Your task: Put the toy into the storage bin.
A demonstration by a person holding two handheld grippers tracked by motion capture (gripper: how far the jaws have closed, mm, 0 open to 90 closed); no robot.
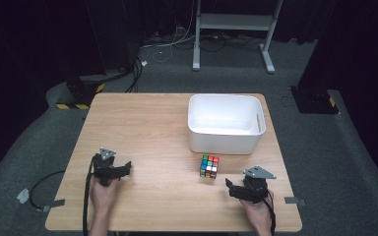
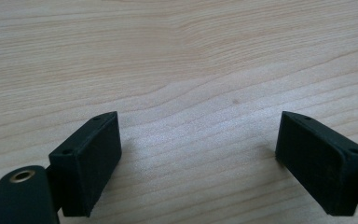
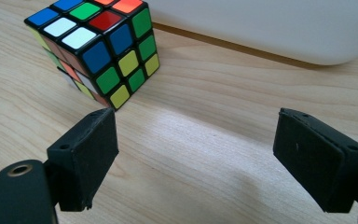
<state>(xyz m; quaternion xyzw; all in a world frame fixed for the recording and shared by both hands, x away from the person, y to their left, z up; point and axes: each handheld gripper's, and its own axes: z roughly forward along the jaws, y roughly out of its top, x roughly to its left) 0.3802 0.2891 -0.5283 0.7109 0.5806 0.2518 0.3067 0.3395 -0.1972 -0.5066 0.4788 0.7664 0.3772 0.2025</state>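
A scrambled colour cube (image 1: 209,166) rests on the wooden table (image 1: 152,128), just in front of a white bin (image 1: 225,123). My right gripper (image 1: 229,186) lies low on the table to the right of the cube, held in a hand, jaws wide open and empty. In the right gripper view the cube (image 3: 100,46) stands just beyond the left jaw, with the right gripper (image 3: 196,154) aimed past it toward the bin (image 3: 270,25). My left gripper (image 1: 127,167) rests at the table's front left, open, with bare wood between the jaws of the left gripper (image 2: 198,158).
The white bin sits at the table's back right and looks empty. Cables (image 1: 44,184) trail off the table's left side onto grey carpet. A white metal stand (image 1: 234,29) and dark equipment stand beyond the far edge.
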